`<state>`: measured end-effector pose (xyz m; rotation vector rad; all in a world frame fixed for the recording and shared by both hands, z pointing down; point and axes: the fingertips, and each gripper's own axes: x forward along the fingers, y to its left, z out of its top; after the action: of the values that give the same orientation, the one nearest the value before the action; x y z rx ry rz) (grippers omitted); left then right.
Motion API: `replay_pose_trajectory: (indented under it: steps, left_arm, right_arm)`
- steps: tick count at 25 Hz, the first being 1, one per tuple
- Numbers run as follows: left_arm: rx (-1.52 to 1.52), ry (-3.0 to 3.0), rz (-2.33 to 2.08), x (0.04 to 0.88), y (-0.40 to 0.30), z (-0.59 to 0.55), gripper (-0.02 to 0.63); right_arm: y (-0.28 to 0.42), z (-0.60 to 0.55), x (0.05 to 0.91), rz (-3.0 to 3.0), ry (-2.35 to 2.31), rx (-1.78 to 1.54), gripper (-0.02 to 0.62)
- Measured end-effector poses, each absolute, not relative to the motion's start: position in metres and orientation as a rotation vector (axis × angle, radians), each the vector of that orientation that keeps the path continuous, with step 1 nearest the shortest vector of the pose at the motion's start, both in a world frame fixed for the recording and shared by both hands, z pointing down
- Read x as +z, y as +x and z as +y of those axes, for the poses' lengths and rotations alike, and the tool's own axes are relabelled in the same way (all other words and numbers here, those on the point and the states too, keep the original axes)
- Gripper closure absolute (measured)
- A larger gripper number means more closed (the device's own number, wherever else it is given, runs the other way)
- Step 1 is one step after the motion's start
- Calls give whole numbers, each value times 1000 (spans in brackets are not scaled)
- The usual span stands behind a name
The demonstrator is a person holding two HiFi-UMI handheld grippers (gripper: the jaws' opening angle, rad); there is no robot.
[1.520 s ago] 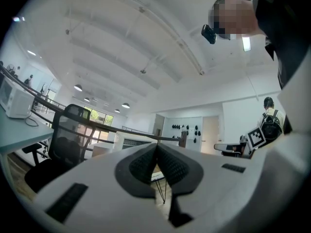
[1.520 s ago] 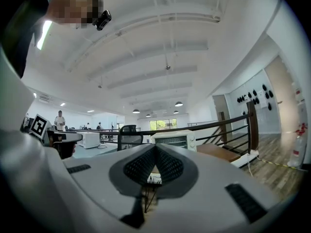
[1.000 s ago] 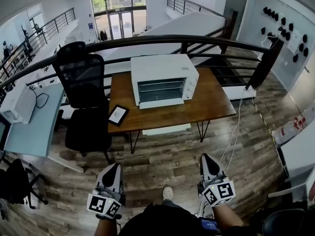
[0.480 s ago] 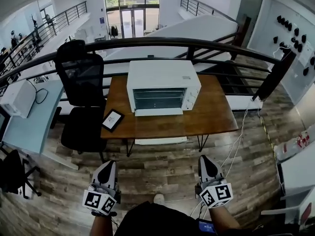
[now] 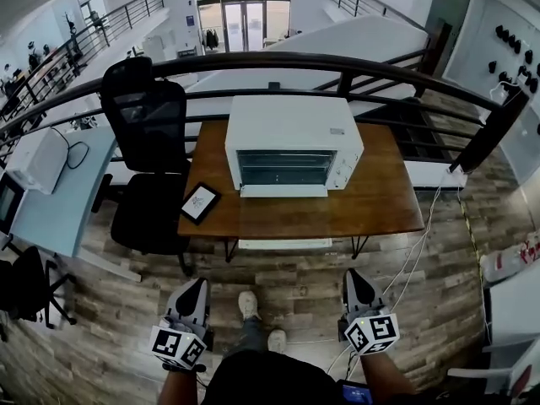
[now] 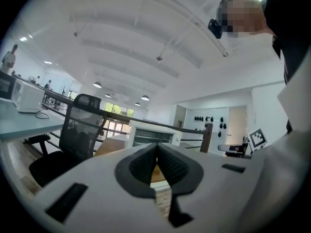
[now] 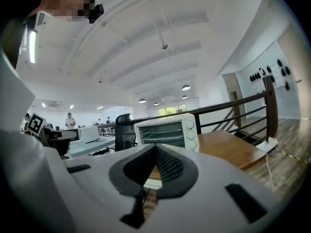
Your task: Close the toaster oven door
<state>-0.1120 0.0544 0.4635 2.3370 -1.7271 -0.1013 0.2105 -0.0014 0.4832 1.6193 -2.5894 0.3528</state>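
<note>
Nearest, over the wood-plank floor (image 5: 295, 281), the left claw (image 5: 196, 284) and right claw (image 5: 354, 275) are both white plastic with ribbed black pads. Each is pressed fully shut and holds nothing, and each carries a cube of black-and-white square markers. Well ahead stands a brown wooden bench (image 5: 380, 205) on thin dark legs. On it sits the boxy white oven (image 5: 291, 125), its door (image 5: 284, 191) dropped flat toward the person and wire racks showing inside. The small label on its top is too small to read. A black-framed tablet (image 5: 201, 202) lies just left.
</note>
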Motion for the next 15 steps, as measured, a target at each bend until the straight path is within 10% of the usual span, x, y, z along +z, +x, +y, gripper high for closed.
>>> replay_pose_trajectory:
  steps: [15]
  left_arm:
    - [65, 2263, -1571, 551, -122, -33, 595]
  right_arm:
    - [178, -76, 561, -2414, 1550, 458, 597]
